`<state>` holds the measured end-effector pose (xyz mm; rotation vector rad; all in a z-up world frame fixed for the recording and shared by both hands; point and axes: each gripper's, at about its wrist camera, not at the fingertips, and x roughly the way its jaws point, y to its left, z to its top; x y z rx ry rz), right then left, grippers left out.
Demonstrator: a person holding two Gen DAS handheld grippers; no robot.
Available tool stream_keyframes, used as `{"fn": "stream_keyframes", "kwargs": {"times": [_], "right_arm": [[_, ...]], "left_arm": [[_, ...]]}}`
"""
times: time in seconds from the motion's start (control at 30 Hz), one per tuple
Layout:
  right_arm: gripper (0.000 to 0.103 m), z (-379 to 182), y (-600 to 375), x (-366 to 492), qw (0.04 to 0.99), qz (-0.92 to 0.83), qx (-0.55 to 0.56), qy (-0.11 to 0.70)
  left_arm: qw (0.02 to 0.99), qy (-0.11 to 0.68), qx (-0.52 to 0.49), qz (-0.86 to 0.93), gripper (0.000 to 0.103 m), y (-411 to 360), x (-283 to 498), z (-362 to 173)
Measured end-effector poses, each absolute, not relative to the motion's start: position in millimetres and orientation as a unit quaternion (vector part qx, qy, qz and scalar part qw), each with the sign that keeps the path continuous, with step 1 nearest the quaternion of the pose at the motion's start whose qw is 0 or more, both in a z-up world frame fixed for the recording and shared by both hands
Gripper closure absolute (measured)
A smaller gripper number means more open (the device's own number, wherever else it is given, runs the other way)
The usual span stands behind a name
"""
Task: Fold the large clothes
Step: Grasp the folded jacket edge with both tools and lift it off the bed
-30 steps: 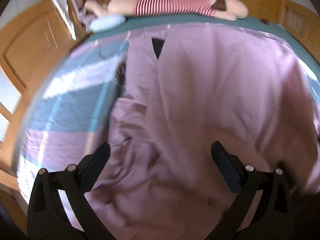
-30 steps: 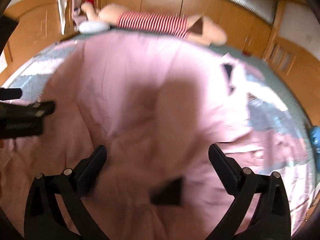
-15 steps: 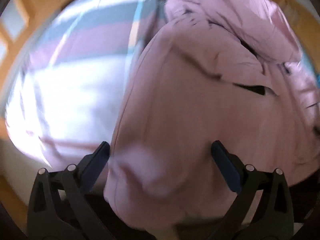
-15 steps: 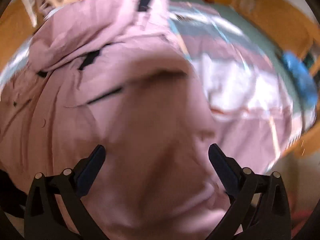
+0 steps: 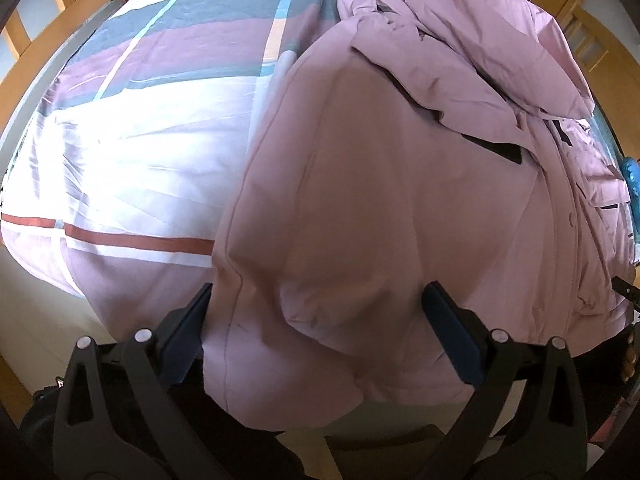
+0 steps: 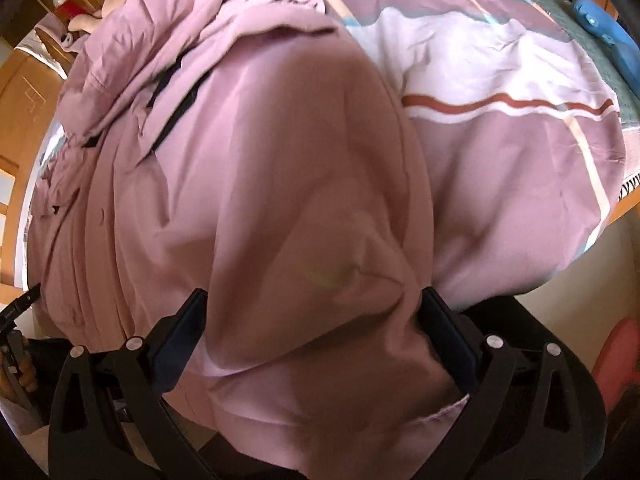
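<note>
Wooden bed rails and cabinet fronts ringed the edges of both views, and inside them lay your striped quilt [image 5: 132, 132] in bands of white, mauve, grey and rust. From your left wrist camera the quilt filled the 9 to 11 o'clock part of the frame; from your right wrist camera [image 6: 512, 128] it sat from 12 to 3 o'clock, with a blue object [image 6: 612, 36] at about 2 o'clock near the rim.

Your pink padded coat [image 5: 380, 184] covered the middle of both views. Its bulk rested on the quilt, and its near hem drooped over the edge of the bed toward you at 6 o'clock. Black trim strips [image 5: 496, 148] showed at about 2 o'clock in the left view, where the upper layers were bunched. In the right view the coat [image 6: 280, 168] spread from the centre out to 9 o'clock, and its black trim [image 6: 172, 100] ran at about 10 o'clock.

Your left gripper [image 5: 316, 332] had its jaws spread wide, with a swell of the coat's hem bulging between the two fingers and touching both pads. Your right gripper [image 6: 312, 332] stood the same way, jaws wide apart, coat fabric filling the gap and hanging down past the pads at 6 o'clock.
</note>
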<state>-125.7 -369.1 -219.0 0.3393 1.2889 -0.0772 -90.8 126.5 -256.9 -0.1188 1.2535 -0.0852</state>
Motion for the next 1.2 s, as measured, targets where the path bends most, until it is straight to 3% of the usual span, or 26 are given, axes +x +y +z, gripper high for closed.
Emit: {"fn": "stream_keyframes", "kwargs": {"times": [0.23,0.27,0.3,0.33,0.4,0.5,0.53,0.6,0.77,0.93,1.07,1.2], "right_arm": [[0.004,-223.3,-362.0,-123.7,0.787,-0.015,0.153,0.598],[0.01,-222.6,-359.2,-124.2,0.79,-0.007,0.149,0.595],[0.024,-220.7,-357.0,-125.1,0.793,0.004,0.149,0.59],[0.044,-217.1,-355.2,-126.9,0.797,0.016,0.154,0.584],[0.064,-209.8,-352.5,-129.3,0.8,0.043,0.168,0.575],[0.079,-191.9,-353.6,-130.9,0.806,0.09,0.201,0.55],[0.081,-180.6,-354.9,-130.4,0.81,0.118,0.225,0.529],[0.083,-159.4,-354.2,-125.0,0.816,0.154,0.256,0.495],[0.086,-98.6,-355.8,-81.5,0.83,0.237,0.308,0.4],[0.086,-62.6,-383.5,7.4,0.829,0.256,0.406,0.288],[0.086,-82.8,-429.5,76.3,0.816,0.204,0.499,0.21],[0.086,-136.9,-456.7,138.9,0.798,0.125,0.555,0.199]], "left_arm": [[0.808,0.585,-0.056,-0.045,0.002,122.7,-90.0,-259.8],[0.808,0.585,-0.055,-0.046,0.002,121.7,-90.5,-259.8],[0.808,0.585,-0.05,-0.049,0.006,119.6,-91.3,-259.3],[0.809,0.584,-0.049,-0.053,0.015,117.4,-91.9,-259.0],[0.808,0.581,-0.062,-0.077,0.032,117.1,-93.6,-256.1],[0.803,0.579,-0.092,-0.11,0.058,120.2,-94.6,-250.3],[0.799,0.578,-0.112,-0.127,0.066,122.9,-93.8,-247.7],[0.786,0.573,-0.161,-0.166,0.071,131.6,-89.6,-240.5],[0.749,0.517,-0.303,-0.282,0.072,151.7,-64.6,-209.9],[0.749,0.462,-0.344,-0.328,0.072,149.1,1.2,-160.4],[0.756,0.425,-0.399,-0.297,0.072,164.0,86.7,-139.5],[0.725,0.379,-0.499,-0.285,0.062,182.1,150.0,-165.2]]}}
